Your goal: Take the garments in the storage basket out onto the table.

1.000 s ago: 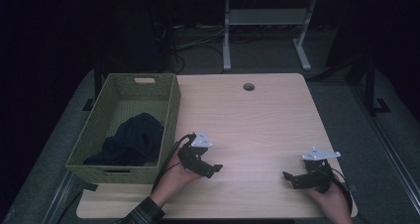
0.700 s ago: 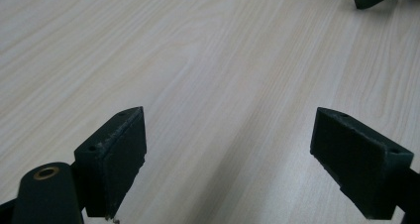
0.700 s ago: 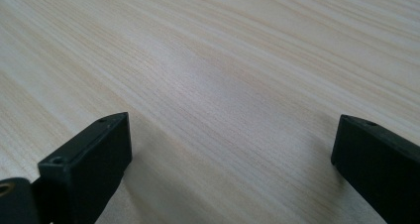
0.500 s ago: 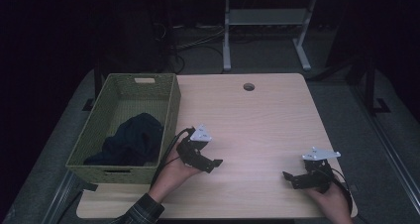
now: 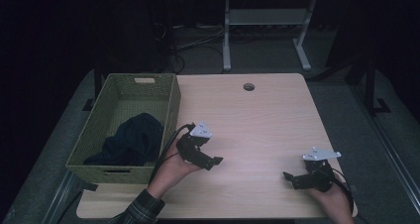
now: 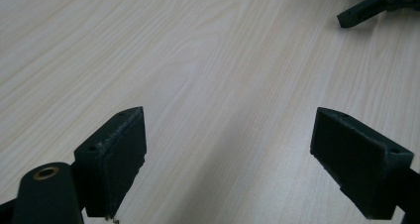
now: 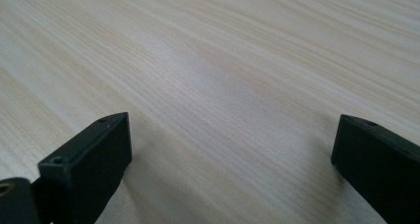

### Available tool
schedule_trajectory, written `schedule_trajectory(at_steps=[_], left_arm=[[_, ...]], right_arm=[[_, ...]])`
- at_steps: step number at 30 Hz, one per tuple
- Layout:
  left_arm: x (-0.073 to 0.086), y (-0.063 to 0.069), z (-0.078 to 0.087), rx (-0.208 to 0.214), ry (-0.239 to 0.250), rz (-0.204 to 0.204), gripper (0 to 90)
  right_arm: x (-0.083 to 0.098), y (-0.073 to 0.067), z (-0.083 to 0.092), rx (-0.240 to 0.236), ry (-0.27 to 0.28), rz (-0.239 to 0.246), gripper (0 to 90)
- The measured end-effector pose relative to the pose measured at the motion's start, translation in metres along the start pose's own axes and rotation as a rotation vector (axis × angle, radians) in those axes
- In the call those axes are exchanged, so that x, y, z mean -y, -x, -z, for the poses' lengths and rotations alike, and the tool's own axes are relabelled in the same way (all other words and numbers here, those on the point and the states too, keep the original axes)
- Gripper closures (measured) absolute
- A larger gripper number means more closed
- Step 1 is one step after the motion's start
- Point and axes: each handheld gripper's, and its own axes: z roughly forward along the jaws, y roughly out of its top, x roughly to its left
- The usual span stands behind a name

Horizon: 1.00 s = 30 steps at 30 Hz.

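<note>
We see the left gripper (image 5: 214, 160) farther up the table (image 5: 257, 120) than one second ago, shifted slightly toward the basket (image 5: 171, 110) side and away from the near edge. Its grey plate (image 5: 201, 130) now sits higher along the basket wall, and more of the left hand (image 5: 171, 170) and forearm reaches in over the tabletop. In the left gripper view its jaws stand wide apart over bare wood, with the tip of the right gripper (image 6: 364, 8) at the upper right.
</note>
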Motion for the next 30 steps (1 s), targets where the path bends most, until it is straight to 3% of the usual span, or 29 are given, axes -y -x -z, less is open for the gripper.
schedule_trajectory(at_steps=[15, 30], left_arm=[[-0.01, -0.012, 0.019, 0.022, -0.001, 0.004, 13.8], [-0.022, -0.021, 0.03, 0.056, -0.035, 0.0, 14.0]], right_arm=[[-0.001, 0.001, -0.001, -0.003, 0.005, 0.007, 2.0], [-0.001, 0.001, -0.001, 0.001, 0.005, 0.001, 1.9]])
